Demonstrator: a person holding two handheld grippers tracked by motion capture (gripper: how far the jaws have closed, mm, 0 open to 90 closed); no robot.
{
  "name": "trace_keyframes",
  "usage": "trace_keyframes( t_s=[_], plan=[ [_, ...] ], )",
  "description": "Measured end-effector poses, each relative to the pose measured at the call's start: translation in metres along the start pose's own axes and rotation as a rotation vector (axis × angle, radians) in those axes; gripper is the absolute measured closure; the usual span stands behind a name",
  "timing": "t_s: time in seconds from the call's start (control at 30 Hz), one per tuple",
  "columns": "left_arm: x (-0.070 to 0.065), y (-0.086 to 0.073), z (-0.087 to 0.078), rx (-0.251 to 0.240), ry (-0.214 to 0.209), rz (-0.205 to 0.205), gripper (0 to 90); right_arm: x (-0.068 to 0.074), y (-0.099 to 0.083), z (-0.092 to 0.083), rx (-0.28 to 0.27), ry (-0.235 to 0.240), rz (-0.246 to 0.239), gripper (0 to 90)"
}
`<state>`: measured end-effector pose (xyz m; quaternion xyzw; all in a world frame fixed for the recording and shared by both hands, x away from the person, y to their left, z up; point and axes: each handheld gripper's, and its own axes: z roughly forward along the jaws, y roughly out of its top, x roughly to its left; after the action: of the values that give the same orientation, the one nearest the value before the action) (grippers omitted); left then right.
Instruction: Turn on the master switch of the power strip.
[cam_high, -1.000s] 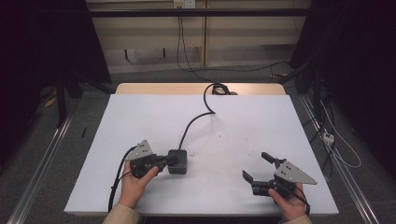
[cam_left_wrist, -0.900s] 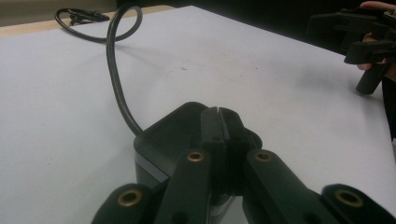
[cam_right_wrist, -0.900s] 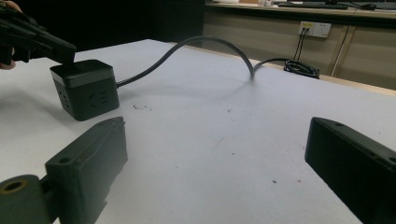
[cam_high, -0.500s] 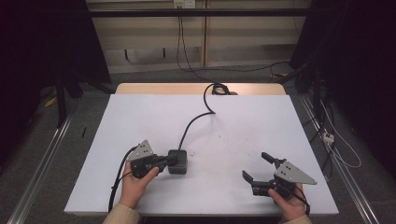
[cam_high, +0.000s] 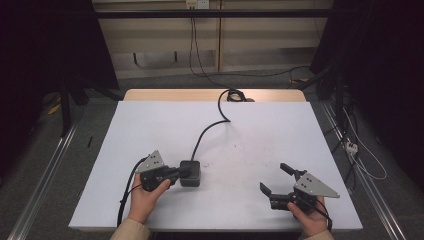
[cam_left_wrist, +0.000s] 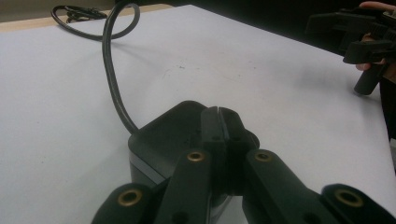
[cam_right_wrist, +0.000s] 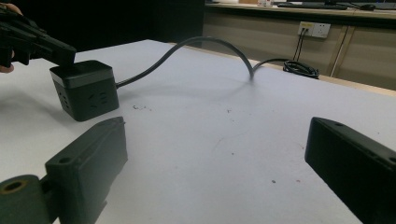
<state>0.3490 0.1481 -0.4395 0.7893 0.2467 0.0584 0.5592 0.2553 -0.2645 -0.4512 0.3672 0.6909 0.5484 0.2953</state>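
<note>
1. Risk first: we judge that the black power cube (cam_high: 190, 173) could skate across the smooth white counter (cam_high: 260, 135) if our left hand-held gripper (cam_high: 181, 173) pushes on it, since nothing braces the cube from the other side.
2. The left hand-held gripper has its jaws pressed together, with nothing between them; in the left gripper view the closed tips rest against the cube's top edge (cam_left_wrist: 173, 130), so any push would be a poke, not a grip.
3. The right hand-held gripper (cam_high: 275, 180) is spread wide and holds nothing. It sits near the front right of the counter, well apart from the cube, too far to steady it.
4. The cube lies left of centre on the counter, near its front edge, just ahead of our left hand (cam_high: 145, 197).
5. The thick black cable (cam_high: 207, 131) could drag or tip the cube: it looks stiff and rubbery, arches up off the surface in the right gripper view (cam_right_wrist: 205, 46) and runs to a coil at the far edge (cam_high: 235, 95).
6. The cube is a rounded, matt plastic block with a paler band below its lid and socket slots on one side (cam_right_wrist: 91, 100).
7. The counter is flat and matt, with small dark specks; the jaws are hard black plastic with brass-coloured pivots.
</note>
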Motion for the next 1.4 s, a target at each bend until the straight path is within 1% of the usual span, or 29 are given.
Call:
trace_keyframes(
  t_s=[0.7,0.77,1.03,1.07,1.23,1.33,1.4],
  plan=[
    [0.0002,-0.0009,0.0003,-0.001,0.006,-0.013,90.0,0.0005,0.0001,0.0,0.0,0.001,0.0,5.1],
    [-0.0002,-0.0007,0.0004,0.002,0.01,-0.008,90.0,0.0007,0.0001,0.0,-0.001,0.001,0.0,5.0],
    [-0.001,-0.0009,0.0004,0.002,0.014,-0.011,90.0,0.0006,0.0001,-0.0002,-0.001,0.0,0.0,5.1],
    [-0.0011,-0.0007,0.0004,0.004,0.016,-0.006,90.0,0.0005,0.0001,-0.0002,-0.001,0.0,0.0,5.0],
    [-0.0015,-0.0004,0.0005,0.007,0.02,-0.016,90.0,0.0008,0.0001,0.0,-0.001,0.0,0.0,5.1],
    [-0.0022,0.0001,0.0004,0.013,0.028,-0.009,90.0,0.0008,0.0001,0.0,-0.001,0.0,0.001,5.1],
    [-0.0022,0.0003,0.0005,0.013,0.025,-0.007,90.0,0.0007,0.0001,0.0,-0.002,-0.001,0.0,5.1]
  ],
)
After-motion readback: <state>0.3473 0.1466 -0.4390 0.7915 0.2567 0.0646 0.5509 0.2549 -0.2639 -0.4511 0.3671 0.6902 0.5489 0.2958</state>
